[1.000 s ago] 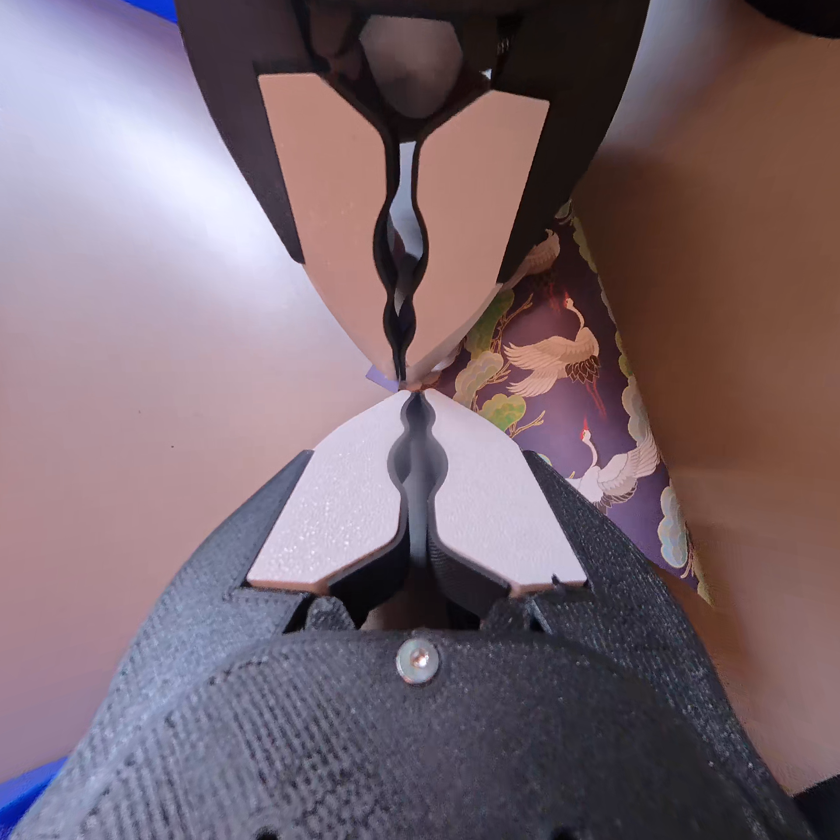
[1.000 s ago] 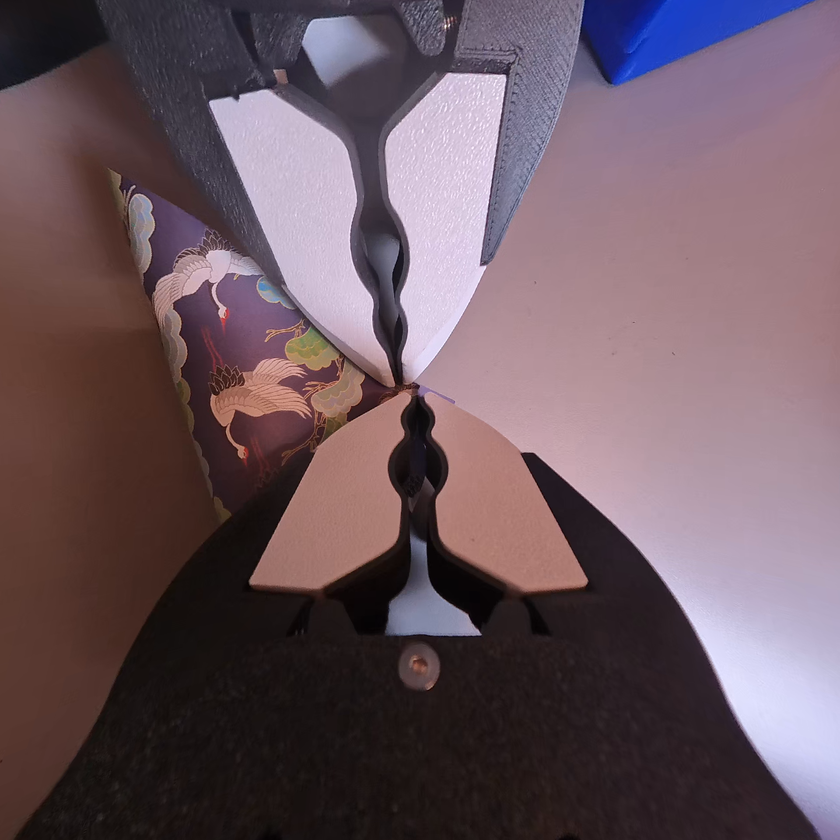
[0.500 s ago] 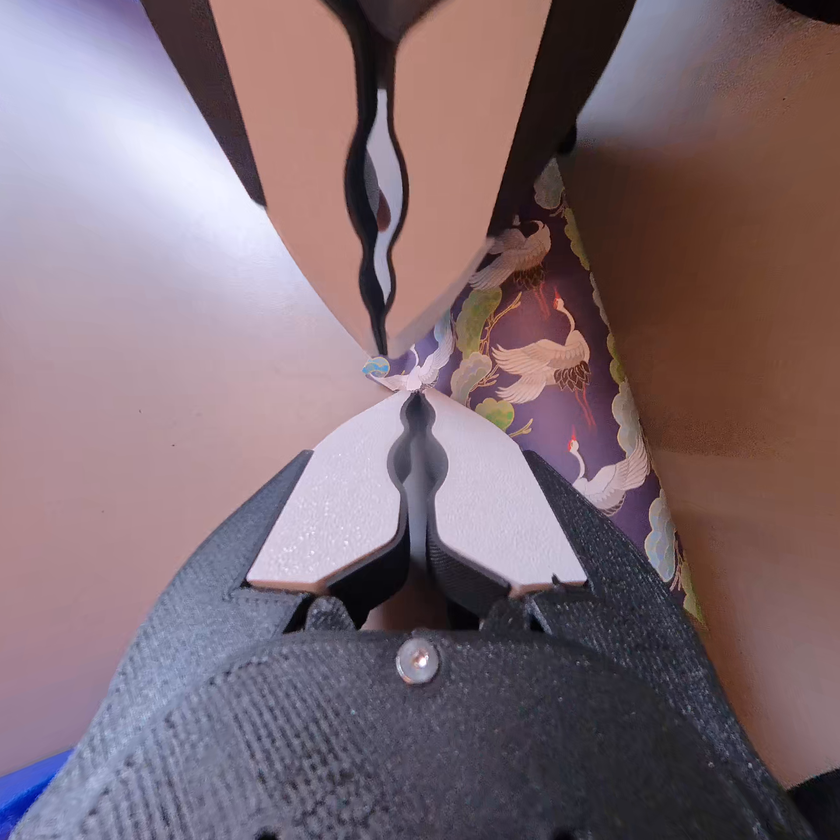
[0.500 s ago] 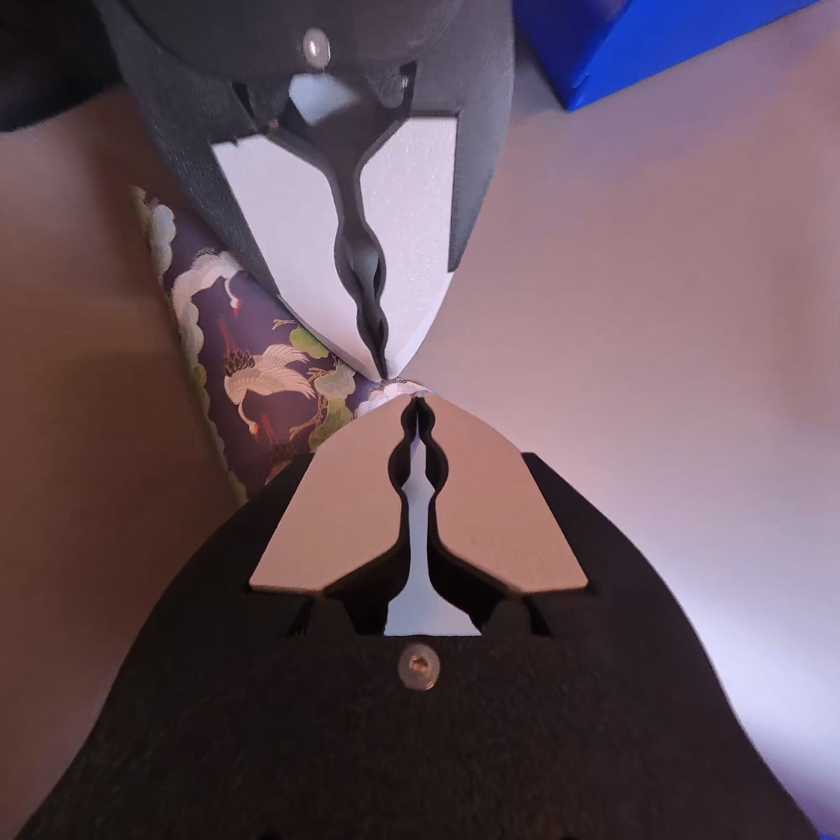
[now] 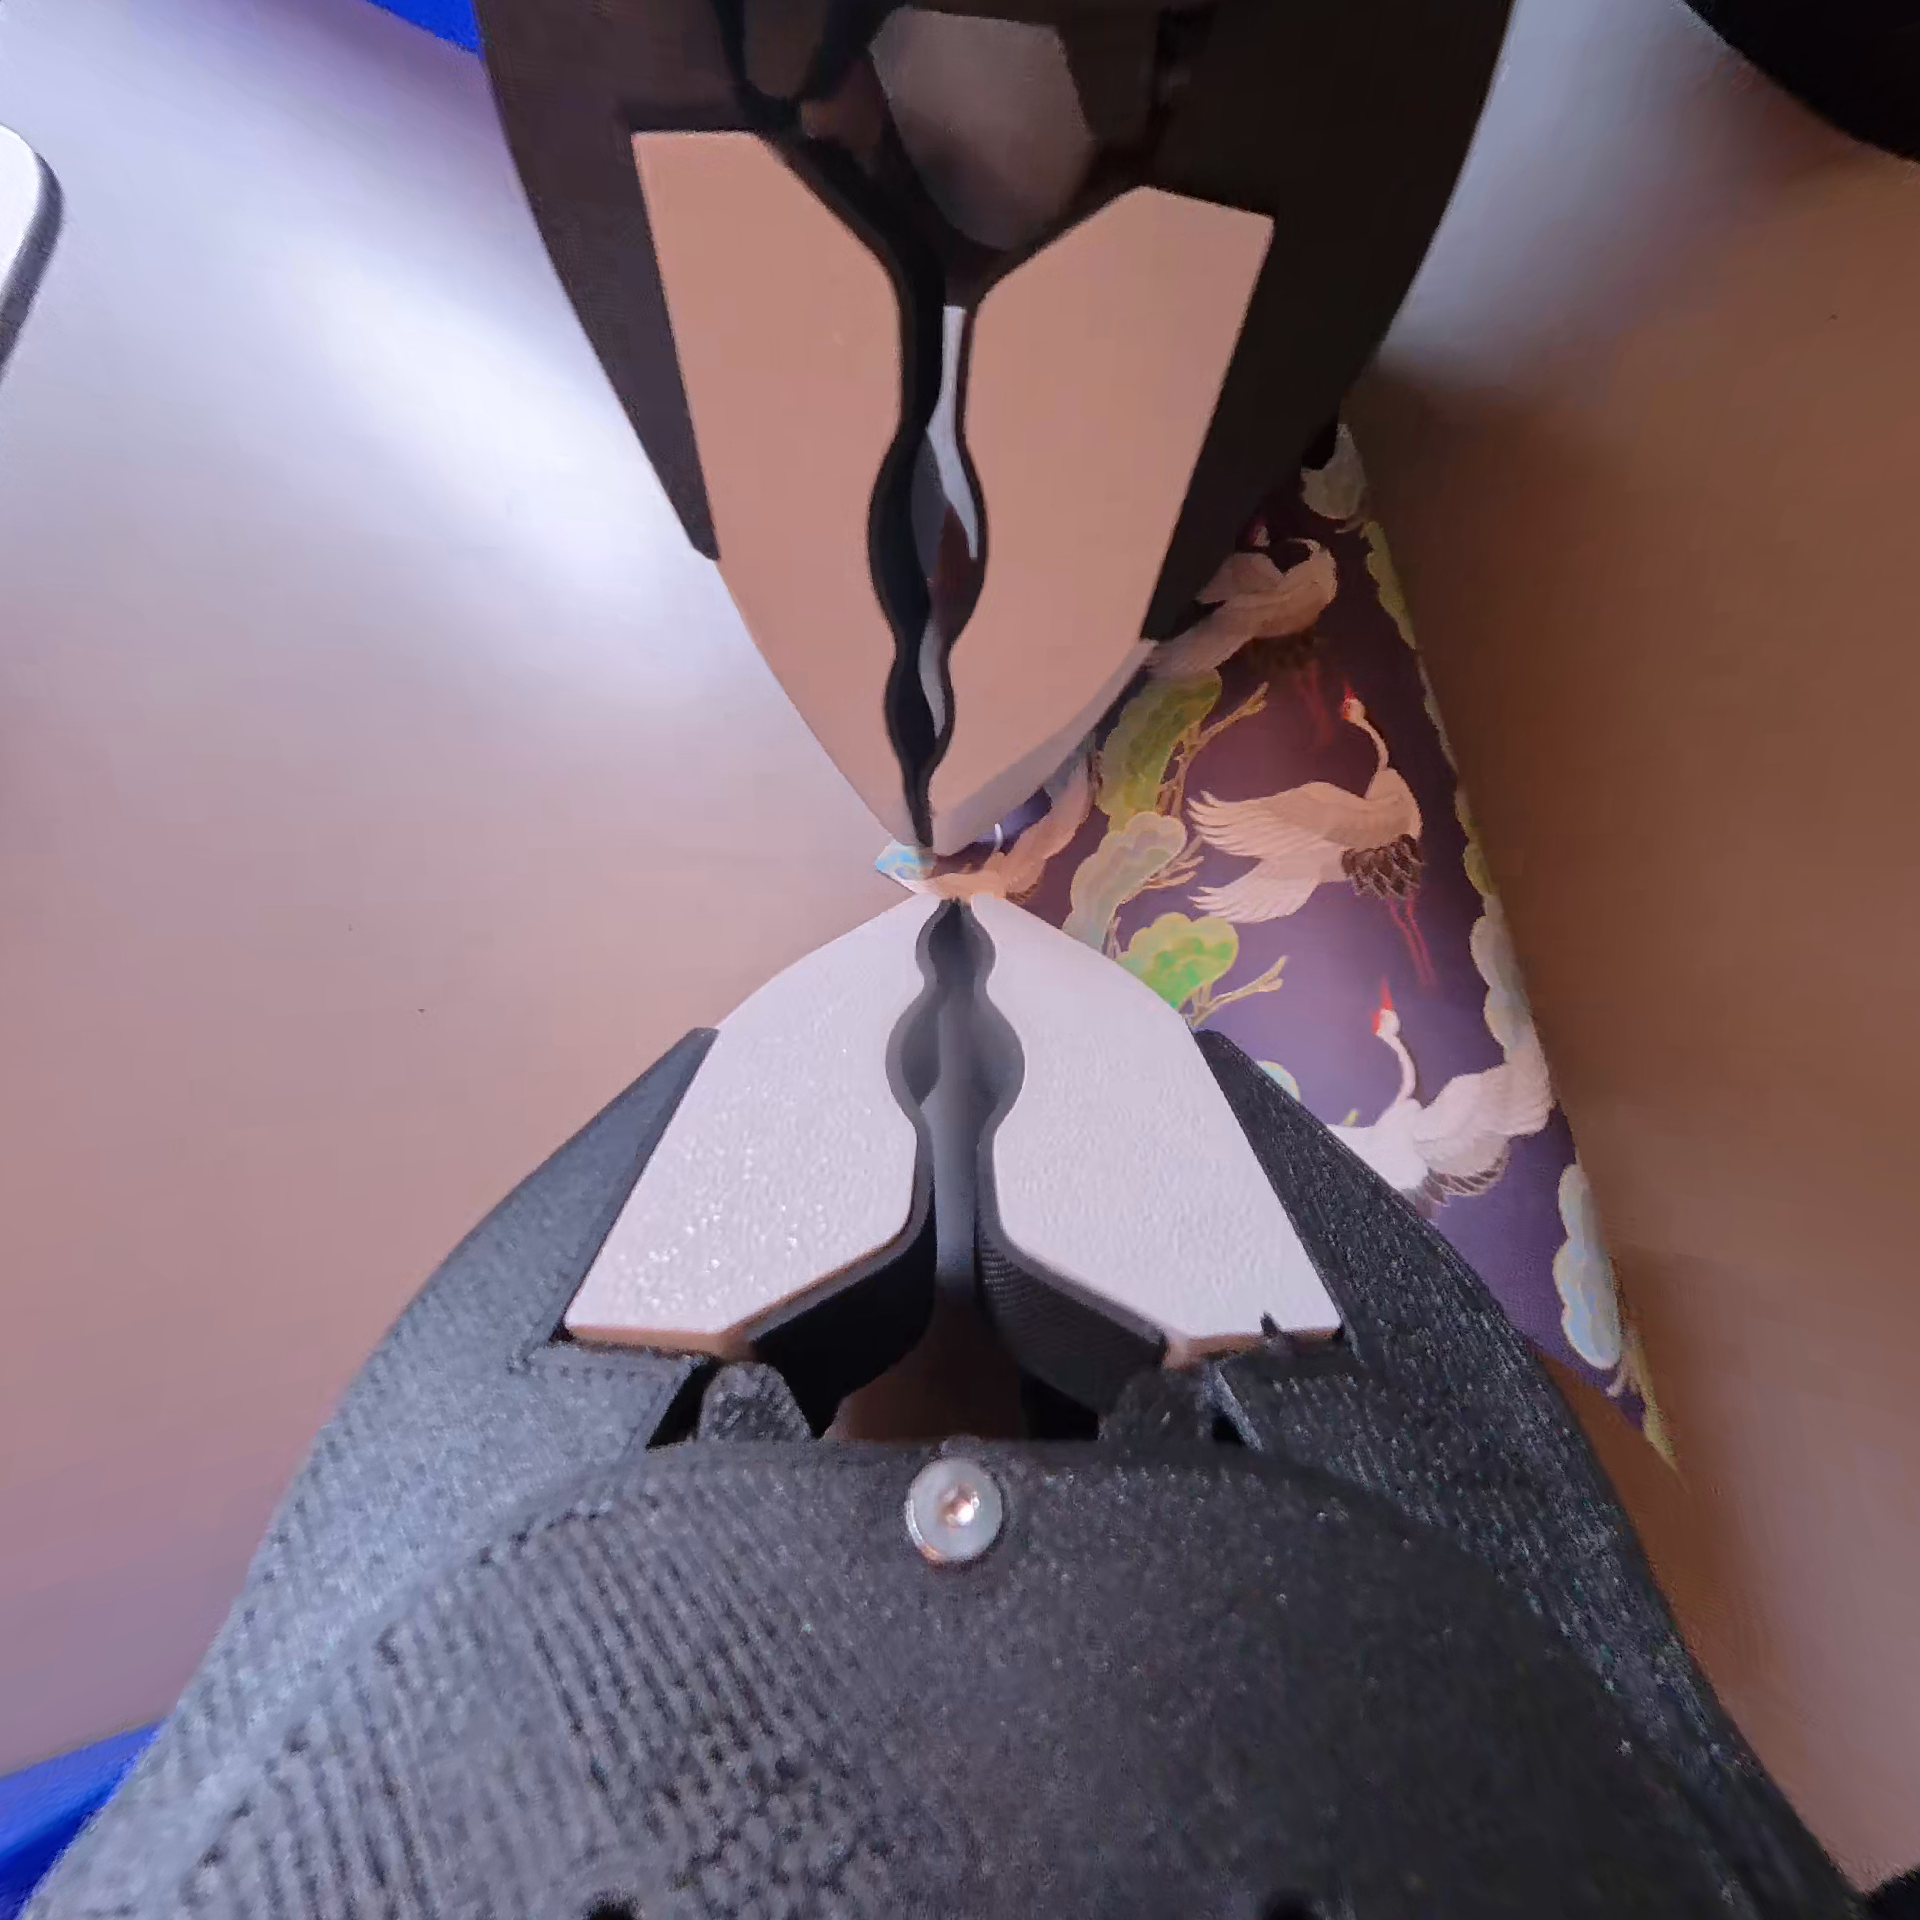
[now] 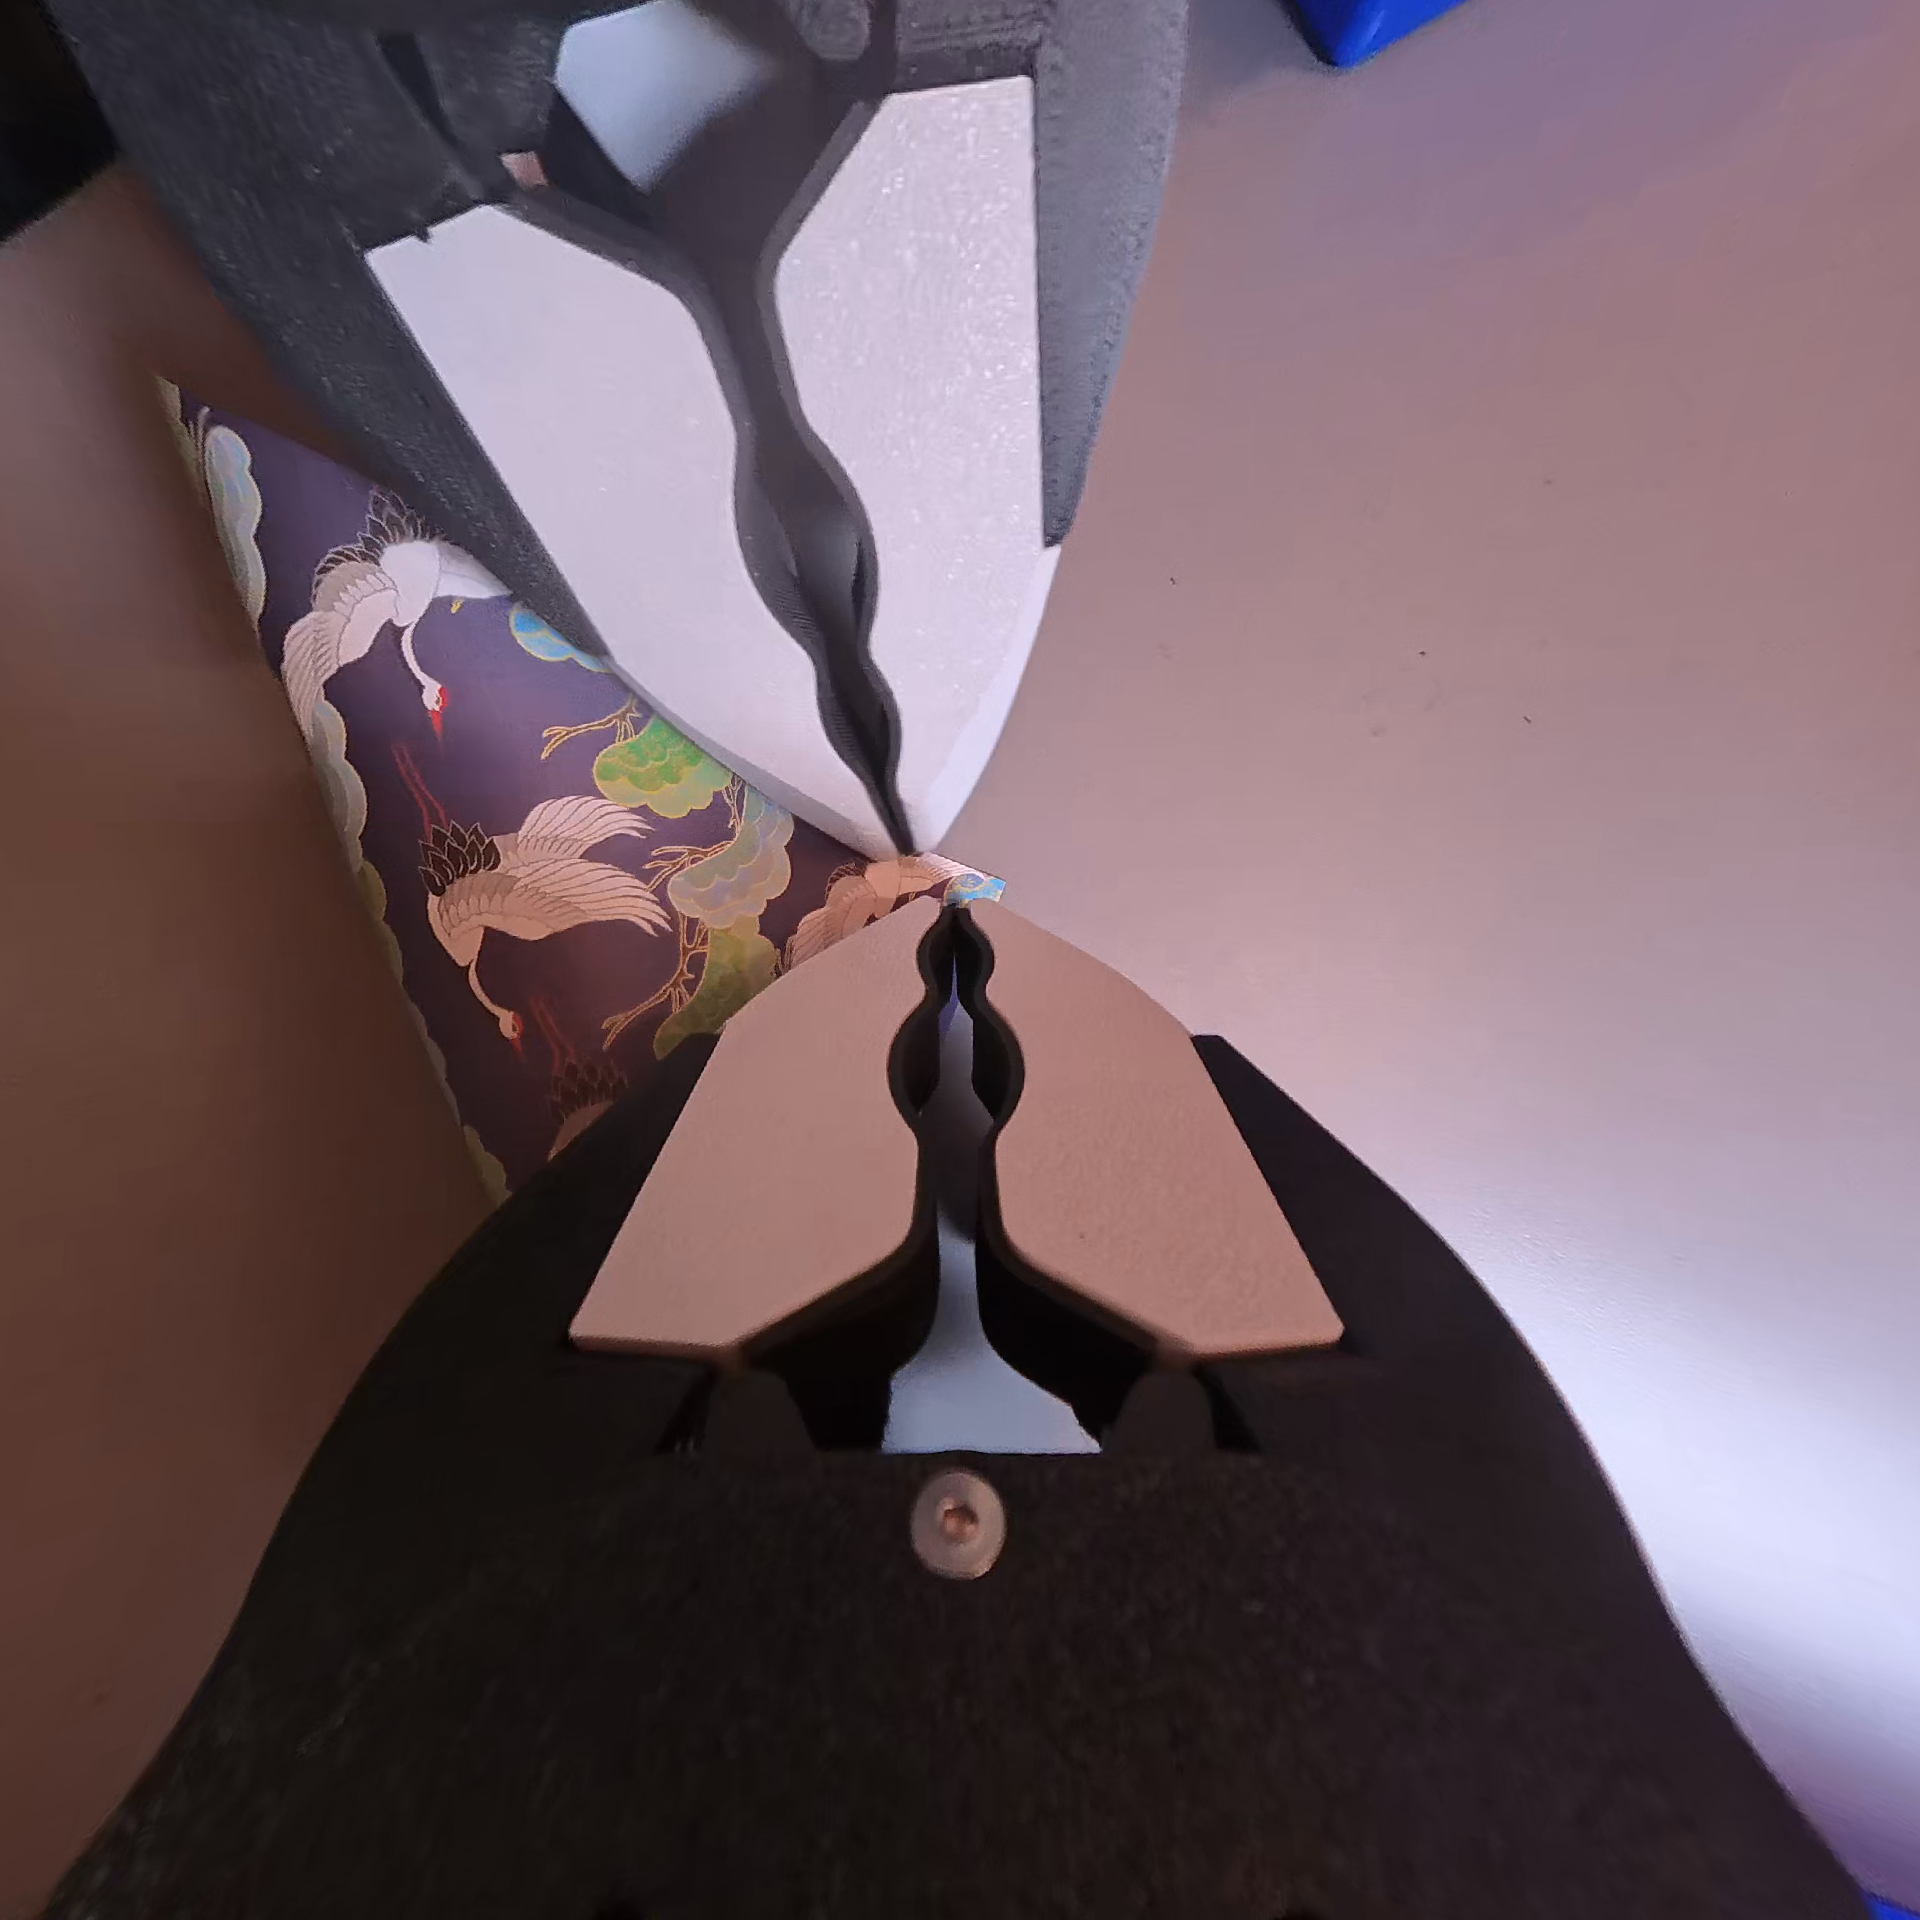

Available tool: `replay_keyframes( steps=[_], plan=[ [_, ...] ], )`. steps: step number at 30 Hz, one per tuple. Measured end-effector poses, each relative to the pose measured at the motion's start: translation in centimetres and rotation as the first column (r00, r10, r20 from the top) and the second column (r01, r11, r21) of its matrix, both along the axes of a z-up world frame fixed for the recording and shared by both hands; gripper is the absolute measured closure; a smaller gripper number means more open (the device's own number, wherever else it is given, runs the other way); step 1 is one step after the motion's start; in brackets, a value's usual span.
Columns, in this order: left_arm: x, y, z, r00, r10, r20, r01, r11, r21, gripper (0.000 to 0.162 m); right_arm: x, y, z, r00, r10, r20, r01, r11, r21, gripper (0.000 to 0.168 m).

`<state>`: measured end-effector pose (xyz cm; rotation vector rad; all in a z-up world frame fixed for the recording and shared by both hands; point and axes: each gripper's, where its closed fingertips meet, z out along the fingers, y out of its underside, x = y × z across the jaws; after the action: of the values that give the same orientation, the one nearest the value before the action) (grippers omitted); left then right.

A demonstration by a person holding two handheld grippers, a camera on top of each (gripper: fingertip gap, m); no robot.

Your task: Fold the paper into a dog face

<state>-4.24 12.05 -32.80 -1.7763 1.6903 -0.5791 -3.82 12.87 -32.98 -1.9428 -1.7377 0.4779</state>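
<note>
The paper (image 5: pixel 1309 883) is purple with white cranes and green pines. It lies on the table as a pointed shape, to the right in the left wrist view and to the left in the right wrist view (image 6: pixel 520 831). Its small corner (image 5: pixel 914 868) sits between the two grippers' tips. My left gripper (image 5: pixel 951 906), with white pads, is shut with its tips at that corner. My right gripper (image 6: pixel 951 909), with tan pads, is shut and meets it head-on. I cannot tell whether either one has paper caught between its tips. Each gripper shows in the other's view, the left (image 6: pixel 899 844) and the right (image 5: pixel 925 831).
A pale table (image 6: pixel 1507 727) runs under everything. A blue box (image 6: pixel 1361 31) stands at the far edge in the right wrist view, and something blue (image 5: pixel 62 1787) shows at the near left in the left wrist view. A grey rounded edge (image 5: pixel 21 229) sits at the far left. Less than 4 cm separates the two grippers' tips.
The paper's corner showed a plain lavender side a second ago and now shows its pattern. The right gripper came closer, then drew back. Both stayed shut, tip to tip.
</note>
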Motion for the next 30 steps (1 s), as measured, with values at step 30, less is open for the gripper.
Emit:
replay_keyframes(
  steps=[30],
  plan=[
    [0.8,1.2,-0.1,0.996,0.027,-0.088,-0.012,0.986,0.169,0.162,2.5,-7.8,0.2,0.998,0.017,0.067,-0.034,0.965,0.26,0.168]
  ],
)
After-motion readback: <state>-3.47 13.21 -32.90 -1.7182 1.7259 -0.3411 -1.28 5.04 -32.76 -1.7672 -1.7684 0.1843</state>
